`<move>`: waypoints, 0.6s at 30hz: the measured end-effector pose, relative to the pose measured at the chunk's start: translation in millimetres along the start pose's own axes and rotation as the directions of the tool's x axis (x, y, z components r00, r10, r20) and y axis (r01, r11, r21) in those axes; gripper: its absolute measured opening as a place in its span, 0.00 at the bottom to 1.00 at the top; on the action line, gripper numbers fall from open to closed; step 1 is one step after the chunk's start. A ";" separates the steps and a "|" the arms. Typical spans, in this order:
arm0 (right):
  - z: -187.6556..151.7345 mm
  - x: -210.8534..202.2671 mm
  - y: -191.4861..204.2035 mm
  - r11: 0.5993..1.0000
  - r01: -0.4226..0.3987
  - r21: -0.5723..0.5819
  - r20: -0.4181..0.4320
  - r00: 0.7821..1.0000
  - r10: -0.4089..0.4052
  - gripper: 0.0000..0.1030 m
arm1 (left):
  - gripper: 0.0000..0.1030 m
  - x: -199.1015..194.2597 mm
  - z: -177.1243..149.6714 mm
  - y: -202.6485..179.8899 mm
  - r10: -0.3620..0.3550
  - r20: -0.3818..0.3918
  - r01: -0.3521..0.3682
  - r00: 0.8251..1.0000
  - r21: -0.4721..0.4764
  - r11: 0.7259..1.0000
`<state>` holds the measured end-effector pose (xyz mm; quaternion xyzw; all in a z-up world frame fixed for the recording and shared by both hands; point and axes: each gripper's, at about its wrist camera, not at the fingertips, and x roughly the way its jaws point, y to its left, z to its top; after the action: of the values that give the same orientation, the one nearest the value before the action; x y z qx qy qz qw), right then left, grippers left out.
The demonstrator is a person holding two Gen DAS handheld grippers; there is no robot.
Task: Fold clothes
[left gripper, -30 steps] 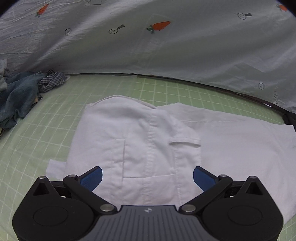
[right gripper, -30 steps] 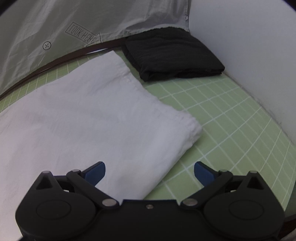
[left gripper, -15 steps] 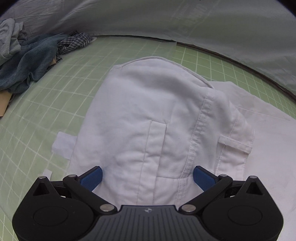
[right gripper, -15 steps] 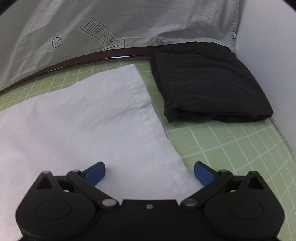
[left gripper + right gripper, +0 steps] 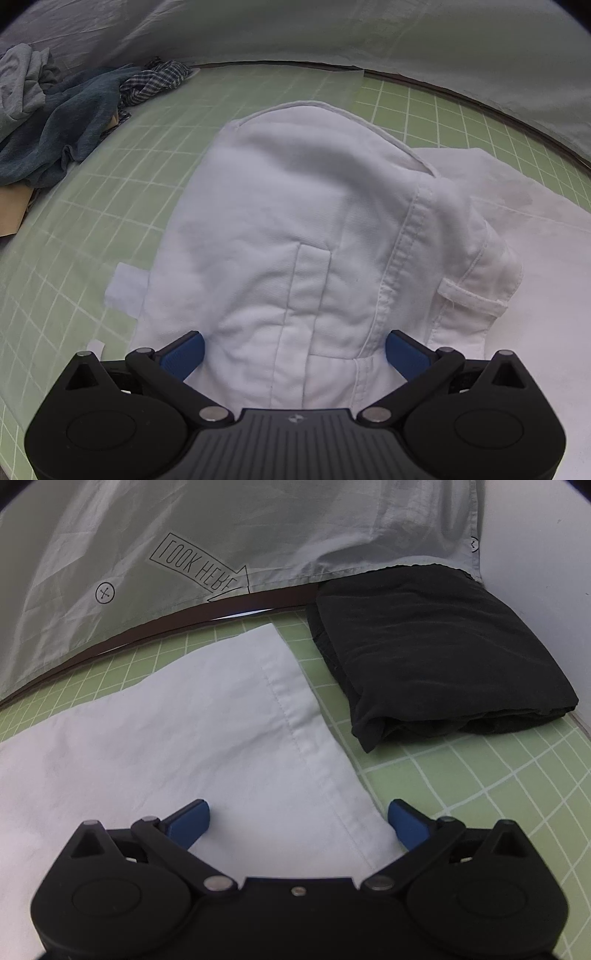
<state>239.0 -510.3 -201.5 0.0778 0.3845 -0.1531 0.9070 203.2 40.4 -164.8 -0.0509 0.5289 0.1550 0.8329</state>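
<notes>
- The left gripper (image 5: 294, 352) has its blue fingers (image 5: 183, 353) spread wide, one on each side of the waist end of the white trousers (image 5: 295, 229); the cloth lies between them, and they grip nothing.
- Whether the left finger tips touch the cloth cannot be told.
- The white trousers lie on a green gridded mat (image 5: 92, 206) on the counter, folded lengthwise, with a pocket seam, a stitched fly line and a belt loop (image 5: 472, 297) showing in the left wrist view.
- A small white flap of the trousers sticks out on the mat at their left edge.
- Far left on the mat sits a heap of unfolded clothes (image 5: 55, 122): blue denim, a checked piece and a grey piece.
- The right gripper (image 5: 298, 821) also stands wide apart, its blue fingers (image 5: 406, 821) straddling the hemmed leg end of the white trousers (image 5: 184, 738); the right-hand finger is at the cloth's edge, over the mat (image 5: 480, 775).
- Nothing is clamped by the right fingers.
- Beside the leg end, close but apart, lies a folded black garment (image 5: 436, 661) on the mat.
- Behind it all hangs a grey sheet (image 5: 258, 528) printed with an arrow reading "LOOK HERE".
</notes>
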 end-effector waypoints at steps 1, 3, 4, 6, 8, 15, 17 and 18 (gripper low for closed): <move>-0.6 -1.1 1.0 1.000 -0.008 -0.007 -0.001 1.000 0.008 1.00 | 1.00 -0.1 -0.4 -0.7 0.002 0.002 -0.002 1.000 0.000 1.000; -0.4 -3.0 3.6 0.999 -0.023 -0.021 -0.016 1.000 0.023 1.00 | 1.00 -0.1 -1.4 -1.1 0.004 0.010 -0.004 1.000 0.000 1.000; -0.4 -4.0 4.9 0.999 -0.028 -0.026 -0.021 0.999 0.028 1.00 | 1.00 0.0 -1.9 -0.8 0.003 0.014 -0.003 1.000 0.000 1.000; -1.2 -6.8 6.7 0.999 -0.033 -0.028 -0.026 0.999 0.032 0.95 | 1.00 0.2 -2.4 0.4 -0.002 0.020 0.002 1.000 0.000 1.000; -3.4 -11.5 8.0 0.999 -0.042 -0.033 -0.020 0.999 0.042 0.87 | 1.00 0.2 -3.1 0.7 -0.006 0.024 0.006 1.000 -0.001 1.000; -9.6 -33.1 22.8 0.994 -0.068 -0.085 -0.038 0.997 0.065 0.19 | 1.00 -0.3 -6.2 1.5 -0.021 0.048 0.021 0.999 -0.005 1.000; -7.5 -35.3 34.6 0.988 -0.011 -0.151 -0.056 0.998 0.003 0.15 | 1.00 -0.1 -7.1 3.7 -0.036 0.055 0.037 0.998 -0.007 0.999; -5.5 -36.1 40.8 0.984 0.016 -0.180 -0.064 0.998 -0.028 0.15 | 1.00 0.0 -7.4 5.0 -0.046 0.058 0.046 0.997 -0.008 0.999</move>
<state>225.4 -462.6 -178.3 -0.0034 0.4273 -0.1252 0.8954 195.2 43.3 -167.6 -0.0624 0.5025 0.1397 0.8509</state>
